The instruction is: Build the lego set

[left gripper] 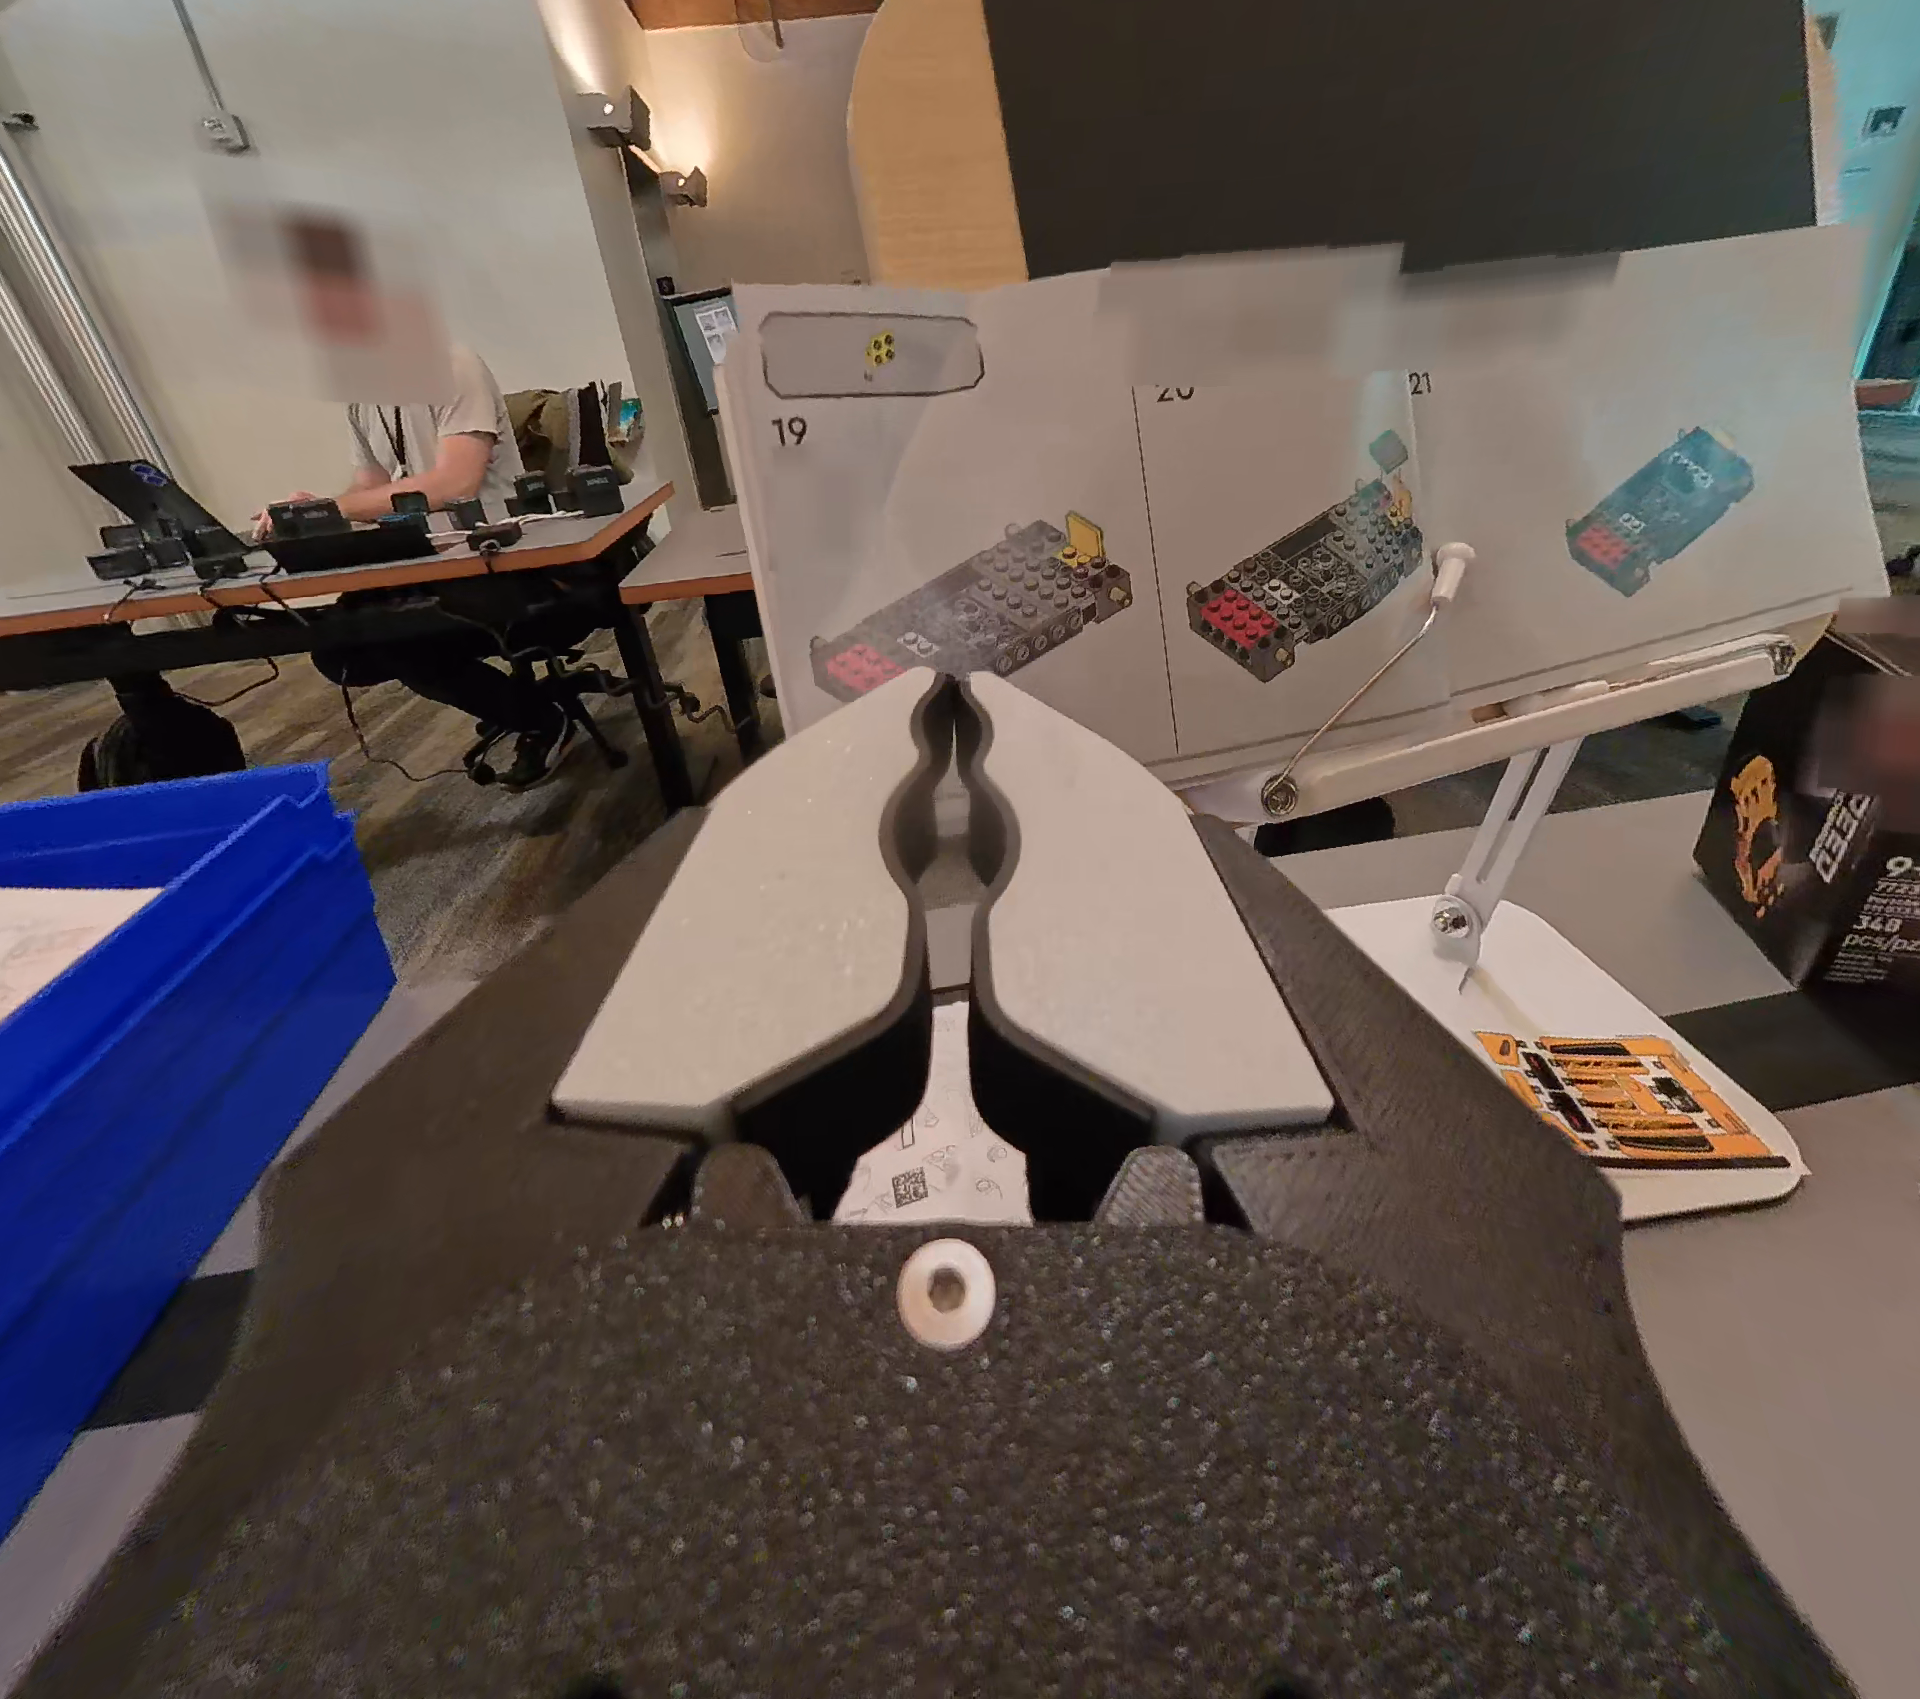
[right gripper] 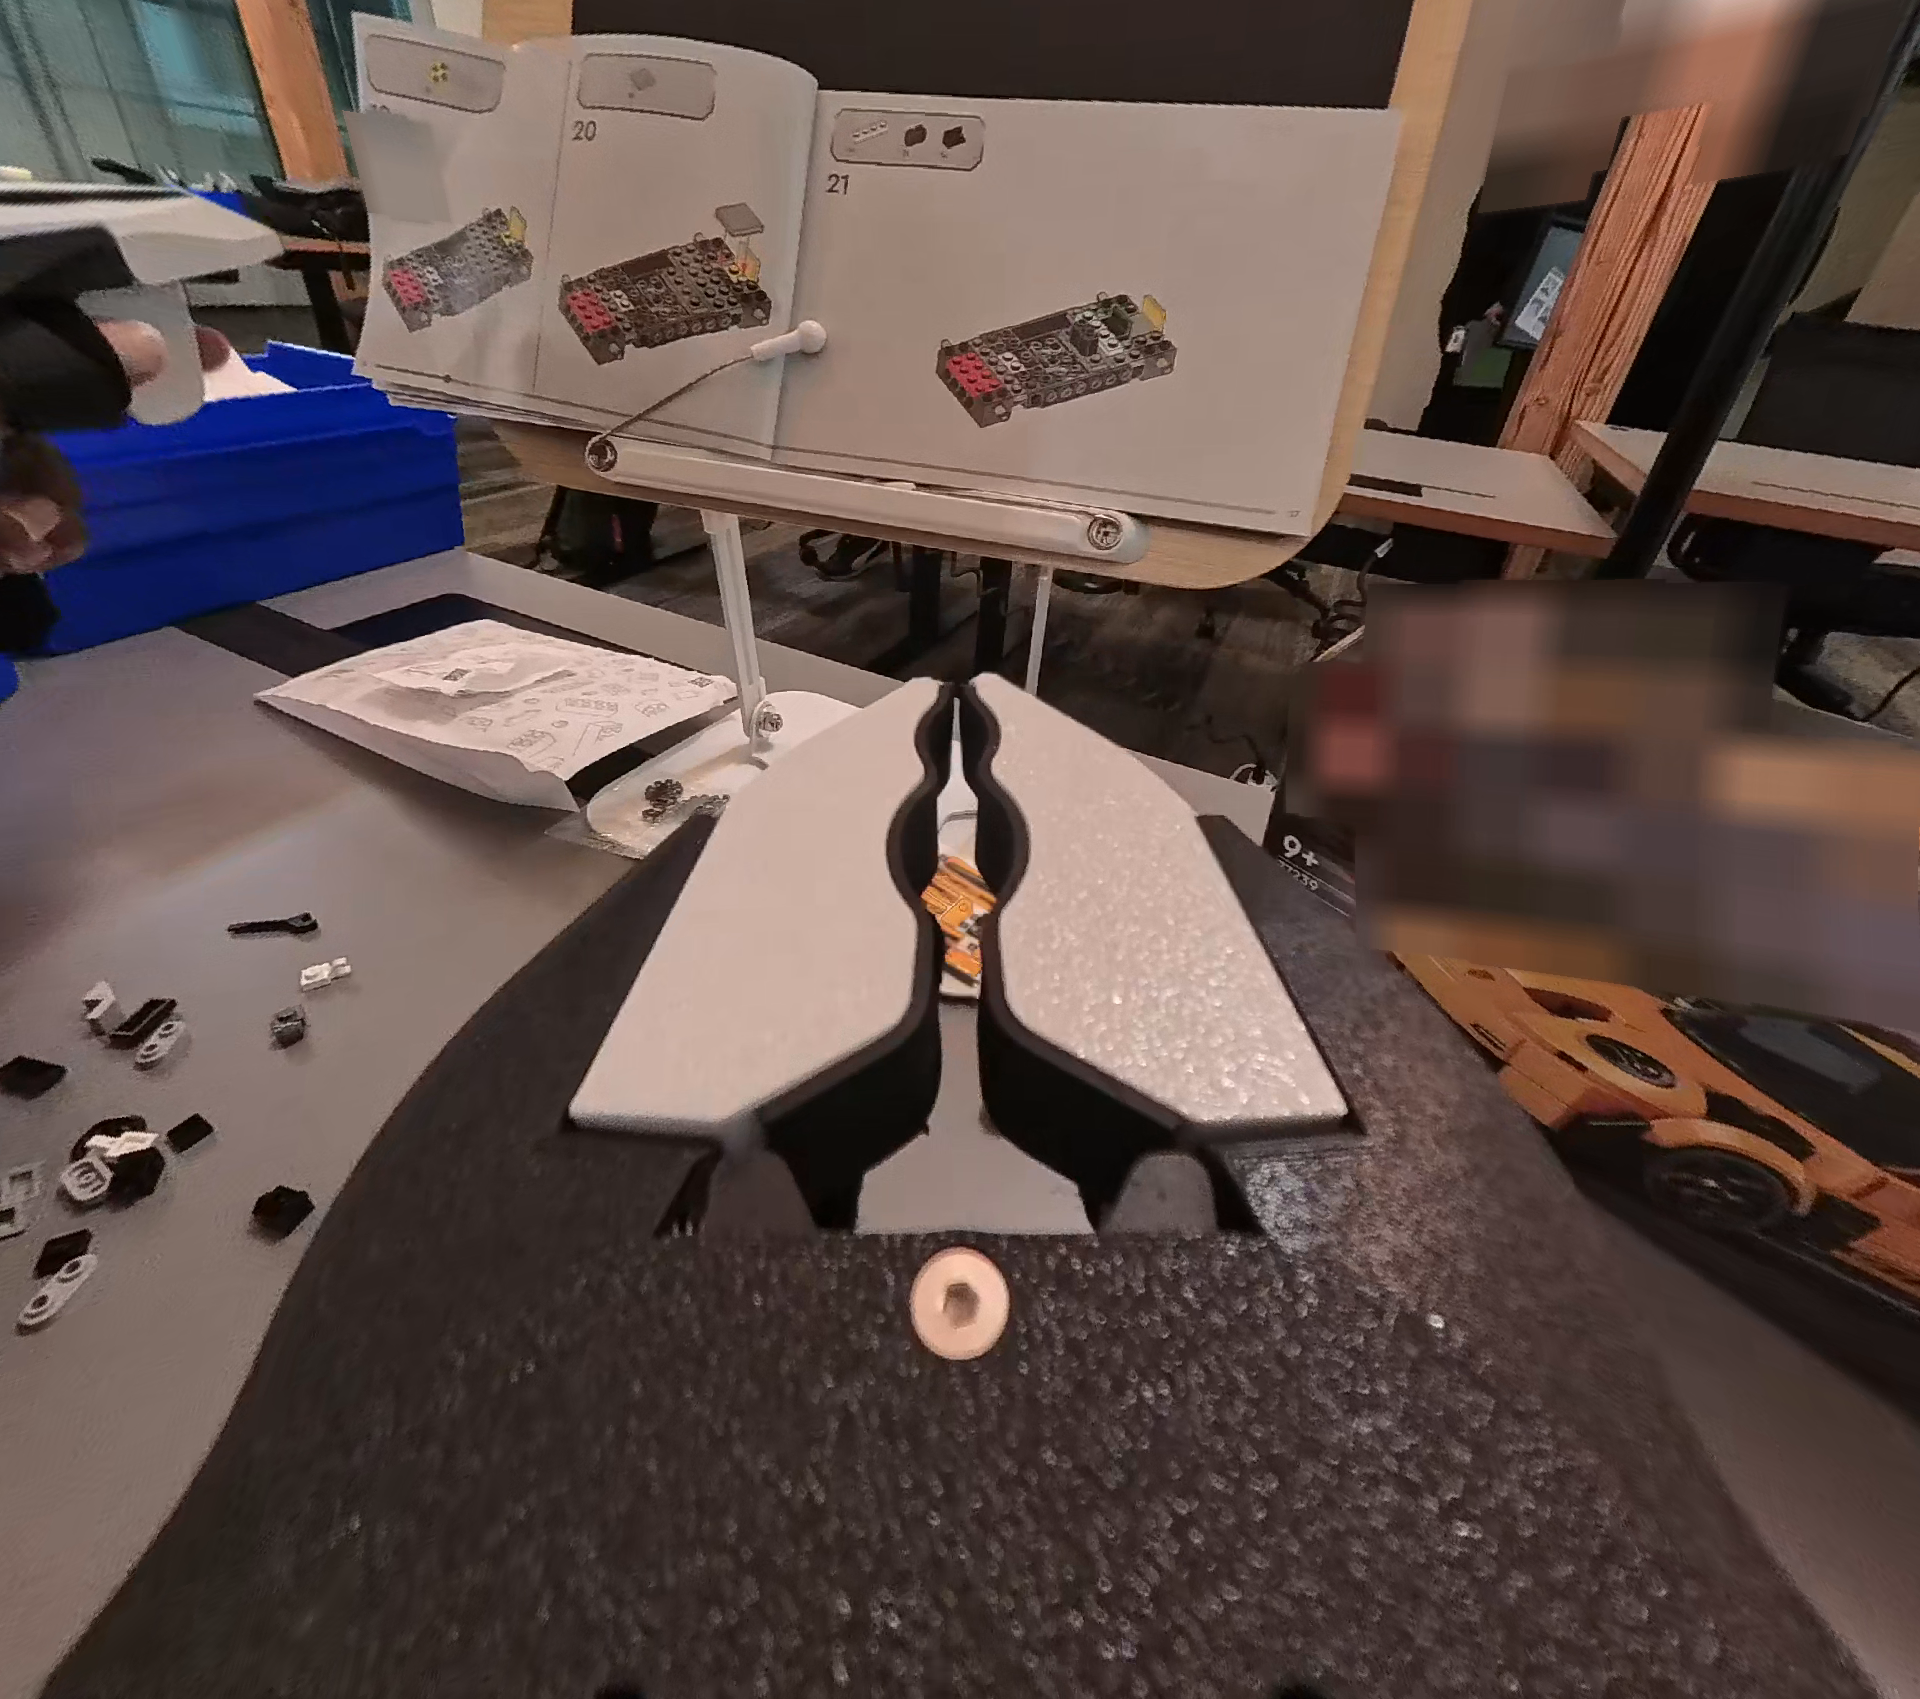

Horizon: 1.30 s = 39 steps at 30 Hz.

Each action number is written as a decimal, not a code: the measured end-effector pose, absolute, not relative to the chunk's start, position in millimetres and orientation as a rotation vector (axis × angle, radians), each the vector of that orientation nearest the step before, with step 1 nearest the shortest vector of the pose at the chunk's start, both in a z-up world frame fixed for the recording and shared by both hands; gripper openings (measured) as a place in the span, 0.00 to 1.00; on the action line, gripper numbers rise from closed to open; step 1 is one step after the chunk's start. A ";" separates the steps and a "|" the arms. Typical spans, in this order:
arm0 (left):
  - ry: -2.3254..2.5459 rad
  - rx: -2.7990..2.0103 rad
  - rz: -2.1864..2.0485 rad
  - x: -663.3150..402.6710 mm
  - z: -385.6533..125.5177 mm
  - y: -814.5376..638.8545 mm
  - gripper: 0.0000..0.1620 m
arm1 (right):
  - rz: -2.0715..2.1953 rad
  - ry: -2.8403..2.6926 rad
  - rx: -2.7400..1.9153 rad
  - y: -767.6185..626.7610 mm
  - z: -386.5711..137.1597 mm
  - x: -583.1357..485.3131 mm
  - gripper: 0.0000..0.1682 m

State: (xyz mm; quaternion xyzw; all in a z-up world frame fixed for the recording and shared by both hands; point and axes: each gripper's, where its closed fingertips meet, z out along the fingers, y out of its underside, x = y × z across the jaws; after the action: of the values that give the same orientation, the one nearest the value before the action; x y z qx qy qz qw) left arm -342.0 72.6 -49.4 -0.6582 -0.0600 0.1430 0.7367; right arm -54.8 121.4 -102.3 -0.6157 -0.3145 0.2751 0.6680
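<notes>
Both the left hand-held gripper (left gripper: 954, 693) and right hand-held gripper (right gripper: 956, 699) are closed and empty. Loose Lego pieces (right gripper: 125, 1161), left of the right hand-held gripper on the desk (right gripper: 343, 870), look tiny, light, rigid and slippery. Pinch each across its flat sides.

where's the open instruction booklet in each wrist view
Left wrist view: instruction booklet sits centre-right, propped on the white stand, just above the fingertips.
Right wrist view: booklet sits upper centre, above the fingertips.
Shared landmark: the white-tipped wire page holder across the page.
</notes>
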 end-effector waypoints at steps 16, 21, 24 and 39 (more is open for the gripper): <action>-0.124 -1.359 0.339 -352.8 -8.5 97.3 0.00 | 0.661 -0.679 -1.398 125.4 -101.9 -58.9 0.00; -0.115 -1.361 0.363 -353.6 -13.8 95.4 0.00 | 0.662 -0.699 -1.397 122.1 -104.3 -61.0 0.00; -0.117 -1.363 0.357 -354.0 -15.7 94.1 0.00 | 0.667 -0.696 -1.390 121.3 -101.8 -59.9 0.00; -0.102 -1.370 0.347 -352.5 -18.2 92.8 0.00 | 0.665 -0.724 -1.389 117.2 -104.9 -64.4 0.00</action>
State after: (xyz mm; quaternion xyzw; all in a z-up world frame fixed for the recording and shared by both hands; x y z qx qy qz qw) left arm -352.5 92.8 -18.2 -0.6291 -0.0467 0.1591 0.7594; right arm -64.4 117.2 -104.9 -0.6136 -0.3200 0.2936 0.6595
